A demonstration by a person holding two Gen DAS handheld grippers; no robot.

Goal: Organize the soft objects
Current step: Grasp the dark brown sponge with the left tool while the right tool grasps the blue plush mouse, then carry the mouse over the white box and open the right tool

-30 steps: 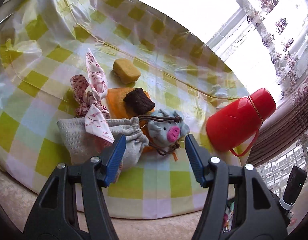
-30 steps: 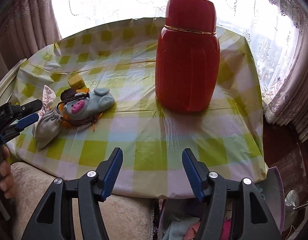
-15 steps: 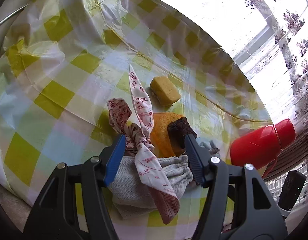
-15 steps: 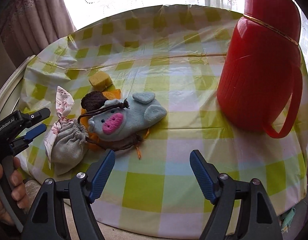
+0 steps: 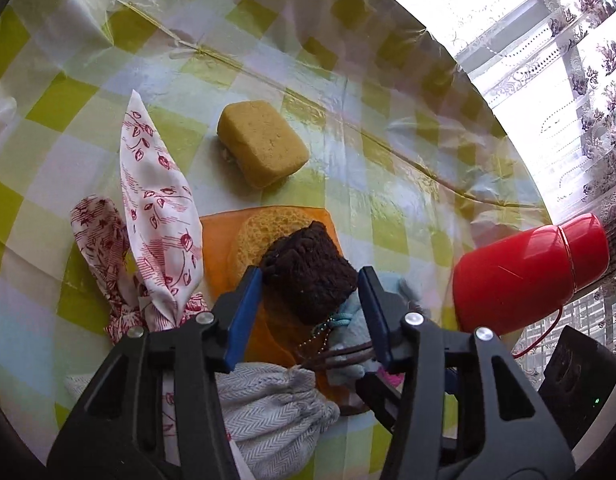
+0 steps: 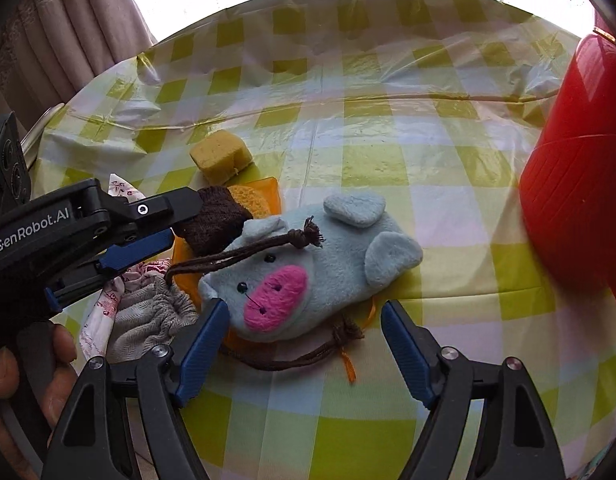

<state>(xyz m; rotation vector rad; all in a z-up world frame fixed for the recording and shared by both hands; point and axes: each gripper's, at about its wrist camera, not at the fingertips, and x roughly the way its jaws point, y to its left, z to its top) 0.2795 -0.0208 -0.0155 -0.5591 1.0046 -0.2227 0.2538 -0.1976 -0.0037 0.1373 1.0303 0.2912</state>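
Note:
A pile of soft things lies on the checked tablecloth point(image 5: 67, 92). A dark brown knitted piece point(image 5: 308, 268) sits on a round sponge point(image 5: 263, 232) on an orange cloth. My left gripper point(image 5: 310, 280) is open, its jaws on either side of the brown piece. A blue plush pig pouch point(image 6: 316, 276) with a brown drawstring lies in front of my right gripper point(image 6: 303, 312), which is open around its near end. A grey drawstring bag point(image 5: 267, 412) and a red-patterned cloth point(image 5: 159, 216) lie at the left.
A yellow sponge block point(image 5: 263, 148) lies apart, farther back. A tall red thermos point(image 6: 580, 184) stands at the right. The left gripper body point(image 6: 79, 236) and the hand holding it show in the right wrist view. Curtains and a bright window lie behind.
Both grippers have moved in toward the pile. The left one went forward over the grey bag to the brown piece. The right one came up to the plush pig.

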